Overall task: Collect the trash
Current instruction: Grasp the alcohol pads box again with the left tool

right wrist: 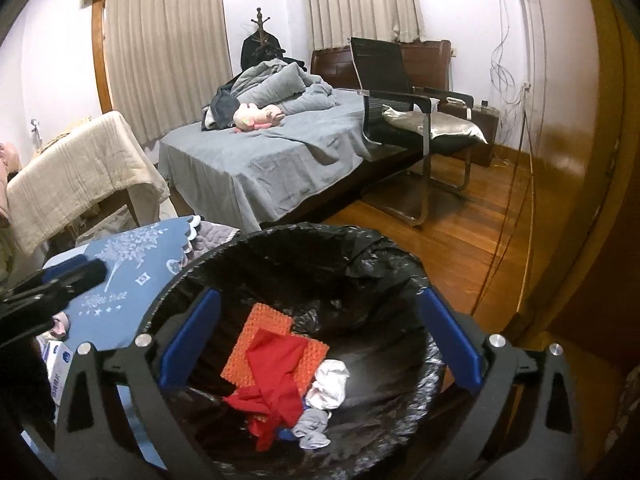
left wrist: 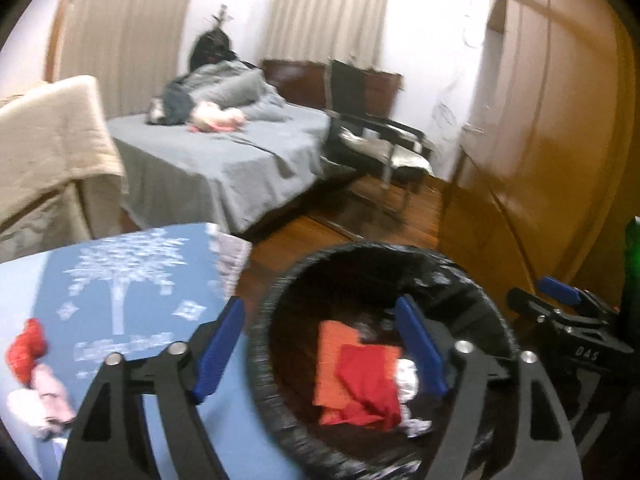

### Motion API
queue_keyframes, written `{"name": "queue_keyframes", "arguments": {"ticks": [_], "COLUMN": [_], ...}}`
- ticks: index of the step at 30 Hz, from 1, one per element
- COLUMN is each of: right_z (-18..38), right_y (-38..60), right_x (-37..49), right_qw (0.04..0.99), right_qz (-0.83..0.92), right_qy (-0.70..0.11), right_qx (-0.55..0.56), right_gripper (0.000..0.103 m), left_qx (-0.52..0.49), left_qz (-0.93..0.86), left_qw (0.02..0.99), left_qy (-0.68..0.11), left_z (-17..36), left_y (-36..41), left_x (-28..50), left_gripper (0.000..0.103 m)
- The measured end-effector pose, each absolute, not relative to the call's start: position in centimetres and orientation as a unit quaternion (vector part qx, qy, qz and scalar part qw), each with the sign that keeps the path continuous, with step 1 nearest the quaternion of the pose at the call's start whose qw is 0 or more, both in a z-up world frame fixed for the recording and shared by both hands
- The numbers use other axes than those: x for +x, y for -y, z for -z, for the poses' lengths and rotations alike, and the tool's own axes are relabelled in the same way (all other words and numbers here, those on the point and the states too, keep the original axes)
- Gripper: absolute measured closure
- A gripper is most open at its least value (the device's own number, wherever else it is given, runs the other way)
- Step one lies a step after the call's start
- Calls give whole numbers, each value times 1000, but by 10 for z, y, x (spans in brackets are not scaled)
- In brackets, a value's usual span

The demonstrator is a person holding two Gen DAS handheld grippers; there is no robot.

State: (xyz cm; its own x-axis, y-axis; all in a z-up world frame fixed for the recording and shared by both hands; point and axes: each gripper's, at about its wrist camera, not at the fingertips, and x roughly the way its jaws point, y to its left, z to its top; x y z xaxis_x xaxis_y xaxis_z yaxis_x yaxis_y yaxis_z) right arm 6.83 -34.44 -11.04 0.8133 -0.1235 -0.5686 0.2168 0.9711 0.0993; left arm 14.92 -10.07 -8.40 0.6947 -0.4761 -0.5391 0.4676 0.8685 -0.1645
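A round bin with a black liner (left wrist: 258, 344) (right wrist: 280, 230) stands below both grippers. In it lie an orange mesh pad (left wrist: 332, 356) (right wrist: 270, 316), a red cloth (left wrist: 370, 384) (right wrist: 276, 376), a white crumpled wad (right wrist: 330, 384) and a grey scrap (right wrist: 312, 432). My left gripper (left wrist: 320, 304) hangs open over the bin's left rim, nothing between its blue pads. My right gripper (right wrist: 320, 295) is open above the bin's middle, also empty. On the blue tree-print mat (left wrist: 132, 280) lie a red item (left wrist: 26, 350) and pinkish scraps (left wrist: 40, 396).
A bed with a grey sheet (right wrist: 260, 160) and a black chair (right wrist: 400, 92) stand beyond the bin on the wooden floor (right wrist: 460, 232). A wooden wardrobe (left wrist: 540, 140) runs along the right. A beige-covered piece of furniture (right wrist: 80, 168) stands left. A white box (right wrist: 56, 364) lies beside the mat.
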Motion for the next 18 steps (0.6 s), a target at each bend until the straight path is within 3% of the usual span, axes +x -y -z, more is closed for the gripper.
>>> {"name": "queue_keyframes", "arguments": {"ticks": [5,18], "right_z": [106,110], "right_y": [320,210], "right_x": [71,84], "right_qw": [952,954], "right_qz": [67,-46], "right_qy": [-287,-290], "right_qx": [85,55], "right_gripper": [6,6], "left_qx": [-6,17], "left_qz": [195,63], "left_qw": [939,952], "left_qy": [-283,-298], "left_z": [79,105], "left_y": [55,-48], "left_x": [131,85], "left_gripper": [16,15]}}
